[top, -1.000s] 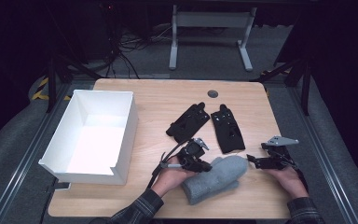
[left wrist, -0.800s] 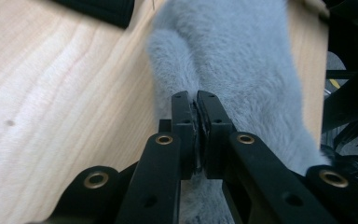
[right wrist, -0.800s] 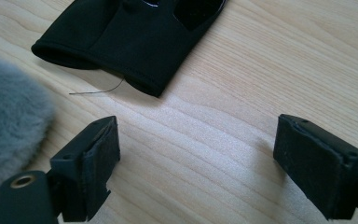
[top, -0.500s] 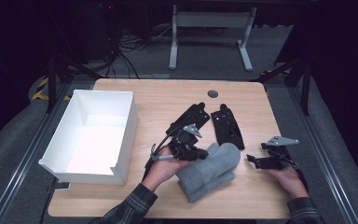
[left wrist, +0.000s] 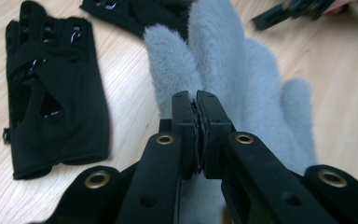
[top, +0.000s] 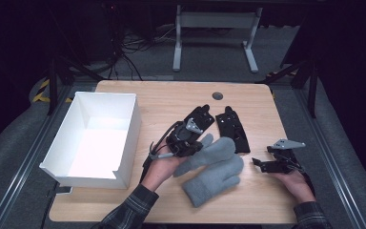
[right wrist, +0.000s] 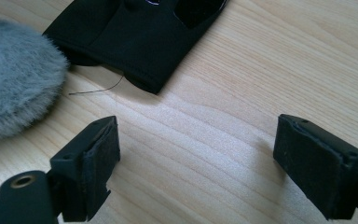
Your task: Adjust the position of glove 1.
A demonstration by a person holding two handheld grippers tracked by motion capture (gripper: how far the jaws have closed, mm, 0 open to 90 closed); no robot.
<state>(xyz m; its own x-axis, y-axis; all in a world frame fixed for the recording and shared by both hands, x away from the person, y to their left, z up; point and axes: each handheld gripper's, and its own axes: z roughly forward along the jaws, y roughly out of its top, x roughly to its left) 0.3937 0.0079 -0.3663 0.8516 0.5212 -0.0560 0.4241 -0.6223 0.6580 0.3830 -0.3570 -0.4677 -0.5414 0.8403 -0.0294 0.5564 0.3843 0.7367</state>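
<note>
A fluffy grey mitten (top: 214, 169) is seen, thick and soft, its upper layer pinched at the edge by the left tongs (left wrist: 196, 121), pressed tight together. The right tongs (right wrist: 196, 154) are spread wide over bare surface (right wrist: 242, 93), the mitten just beside them.

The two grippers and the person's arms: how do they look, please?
Both grippers, the left gripper and the right gripper, are black, with flat padded jaws and brass-coloured rivets on the linkage arms. Each carries a grey three-cornered plate on top. A thin cable trails from the left one. The sleeves are dark plaid.
</note>
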